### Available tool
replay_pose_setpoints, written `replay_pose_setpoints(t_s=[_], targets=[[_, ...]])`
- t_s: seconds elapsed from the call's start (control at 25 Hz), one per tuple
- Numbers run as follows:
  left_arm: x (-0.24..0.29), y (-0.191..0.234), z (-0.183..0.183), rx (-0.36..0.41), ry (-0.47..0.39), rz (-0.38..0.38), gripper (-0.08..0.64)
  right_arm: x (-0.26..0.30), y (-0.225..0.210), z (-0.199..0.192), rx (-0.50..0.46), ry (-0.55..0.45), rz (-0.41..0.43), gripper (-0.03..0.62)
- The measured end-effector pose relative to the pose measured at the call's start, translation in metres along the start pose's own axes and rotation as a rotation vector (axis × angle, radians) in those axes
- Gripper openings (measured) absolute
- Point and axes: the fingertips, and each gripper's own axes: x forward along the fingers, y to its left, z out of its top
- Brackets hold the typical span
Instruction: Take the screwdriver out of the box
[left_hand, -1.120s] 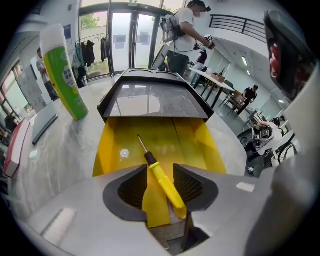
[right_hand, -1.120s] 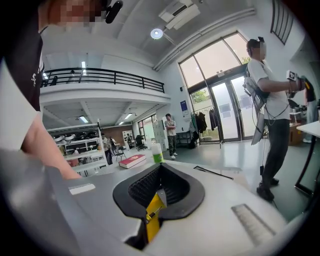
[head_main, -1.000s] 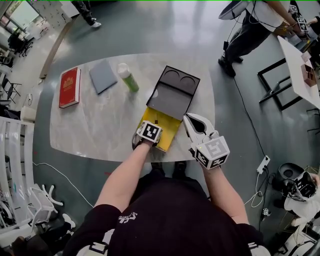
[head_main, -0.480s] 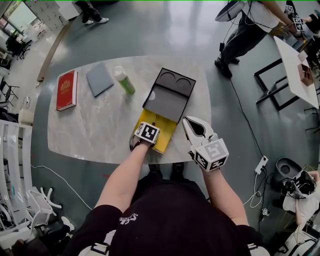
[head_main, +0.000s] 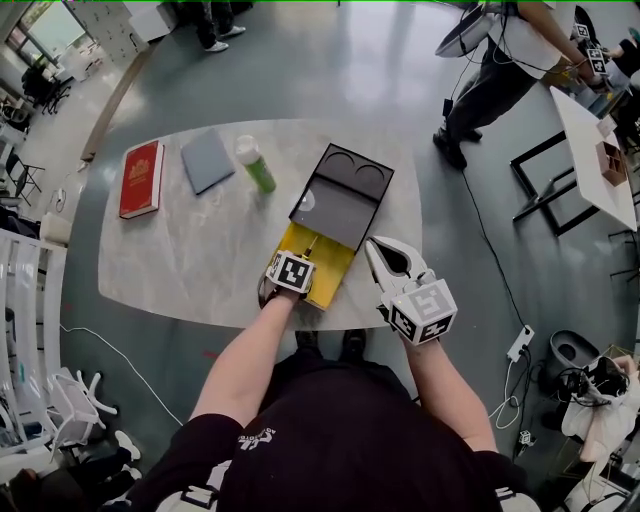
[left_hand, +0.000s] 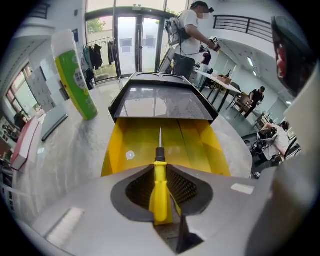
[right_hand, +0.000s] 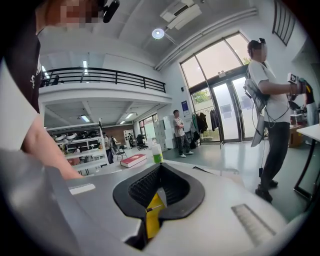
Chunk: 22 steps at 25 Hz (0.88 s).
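While my left tongs (left_hand: 159, 166) have just been closing, they pinch the yellow handle of the screwdriver (left_hand: 160, 200), whose shaft lies inside the yellow box (left_hand: 200, 145) on the tabletop (head_main: 200, 250). My right tongs (right_hand: 161, 166) hover alongside, tips together.

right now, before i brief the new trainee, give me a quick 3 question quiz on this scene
1. True or false: the screwdriver is already clear of the yellow box.
2. What stands between the jaws of the left gripper? A) nothing B) the screwdriver's handle C) the box's wall
3. Short answer: does the right gripper hold anything?

Key
1. False: it is in the box, with its shaft over the yellow floor.
2. B: those jaws have just been closing and now pinch the handle.
3. No: its jaws are together on nothing, beside the box.
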Motion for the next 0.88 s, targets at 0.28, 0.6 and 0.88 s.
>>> replay_pose_setpoints(t_s=[0.28,0.6,0.88], targets=[[-0.029,0.007,0.0,-0.044,-0.088,0.034,0.075,0.008,0.017,0.011,-0.02,-0.026,0.066,0.014],[-0.084,0.002,0.026,-0.116,-0.254,0.028,0.075,0.013,0.032,0.014,-0.038,-0.029,0.137,0.015],[-0.143,0.009,0.049,-0.149,-0.419,0.037,0.075,0.016,0.029,0.015,-0.056,-0.006,0.155,0.015]])
